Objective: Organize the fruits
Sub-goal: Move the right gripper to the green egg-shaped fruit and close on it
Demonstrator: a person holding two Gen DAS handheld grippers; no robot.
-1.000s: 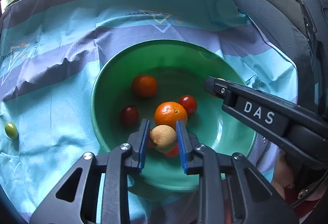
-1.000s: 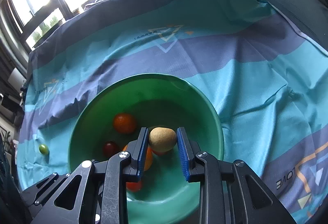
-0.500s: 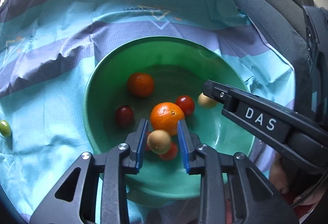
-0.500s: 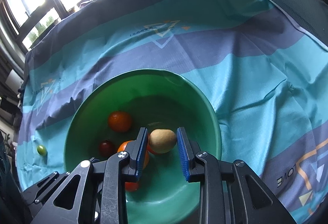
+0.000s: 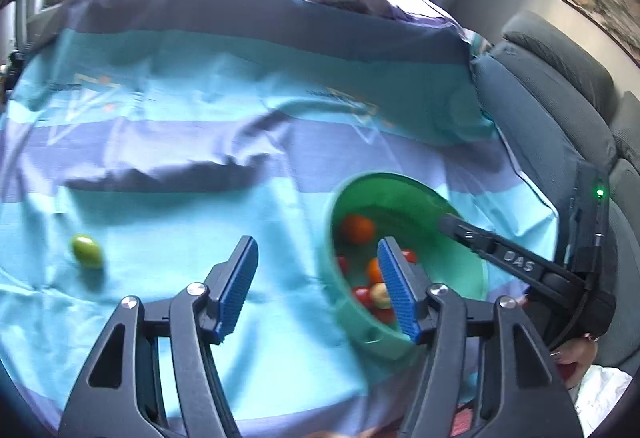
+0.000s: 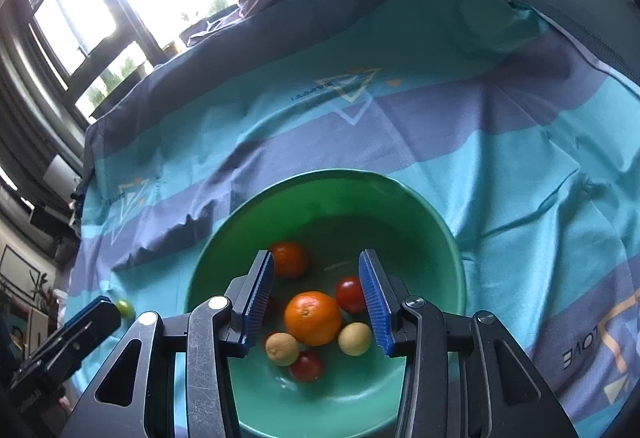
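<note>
Green bowl (image 6: 444, 238) held seven fruits, two pale ones among them. Left tool (image 5: 316, 288) and right tool (image 6: 316, 302) had just opened, both empty. One green fruit (image 5: 86, 251) lay loose on the tablecloth (image 5: 200, 222); probably the last left.

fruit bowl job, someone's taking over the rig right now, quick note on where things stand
Left claw: open, nothing between the jaws, which have just been opening; it sits over the cloth beside the green bowl.
Right claw: open over the bowl, jaws just opened, holding nothing.
Done: two oranges, several red tomatoes and two pale yellow fruits lie in the bowl.
Left: one small green fruit sits alone on the cloth, left of the bowl. Probably fetch it with the left claw.
</note>
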